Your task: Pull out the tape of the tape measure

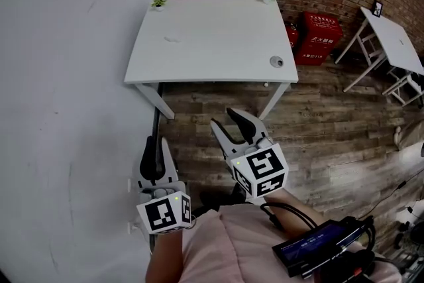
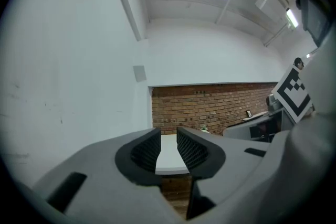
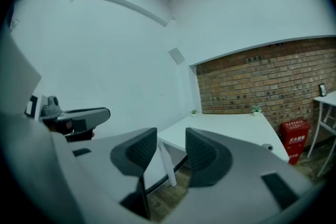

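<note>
Tape measure, small and round, lies by the near right corner of the white table, well ahead of both grippers. Left gripper fingers narrowly parted and right gripper fingers spread wider, both pairs empty.

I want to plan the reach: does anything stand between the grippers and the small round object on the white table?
Nothing visible does. Both the left gripper and right gripper hang empty before the table; the round object lies apart near its front right corner.
</note>
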